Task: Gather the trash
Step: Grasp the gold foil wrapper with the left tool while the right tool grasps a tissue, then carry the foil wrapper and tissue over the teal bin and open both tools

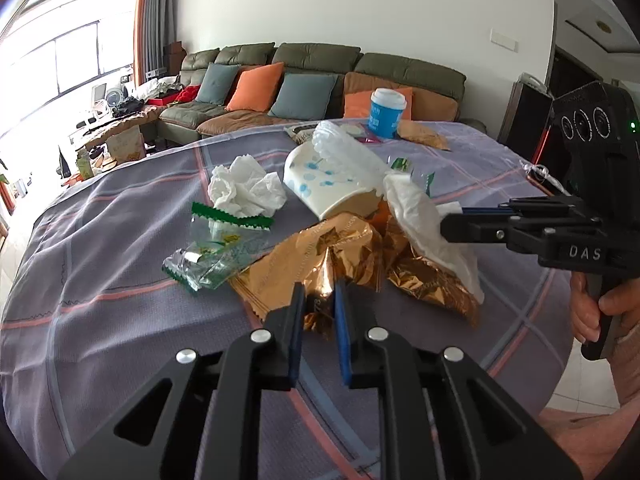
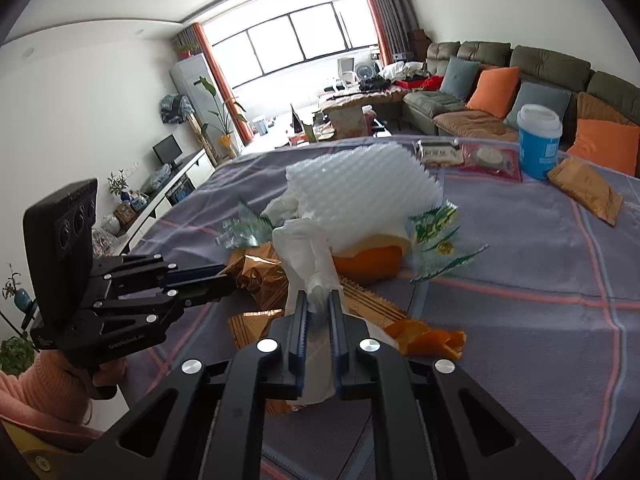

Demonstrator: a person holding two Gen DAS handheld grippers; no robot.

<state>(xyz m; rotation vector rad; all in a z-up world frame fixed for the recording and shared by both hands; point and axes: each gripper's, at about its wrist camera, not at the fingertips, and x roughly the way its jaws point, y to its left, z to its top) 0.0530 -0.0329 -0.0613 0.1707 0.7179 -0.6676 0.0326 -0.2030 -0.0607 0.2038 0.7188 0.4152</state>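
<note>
My left gripper [image 1: 320, 300] grasps the gold wrapper [image 1: 320, 256]; my right gripper [image 2: 319, 304] clenches a tissue [image 2: 308, 256]; plaid tablecloth [image 1: 100, 300], sofa [image 1: 320, 64] behind.

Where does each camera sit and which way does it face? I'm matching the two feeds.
Left wrist: on the left gripper, facing the sofa over its gold wrapper; right gripper shows.
Right wrist: on the right gripper, facing the window over its white tissue; left gripper shows.
Shared: blue cup.
</note>
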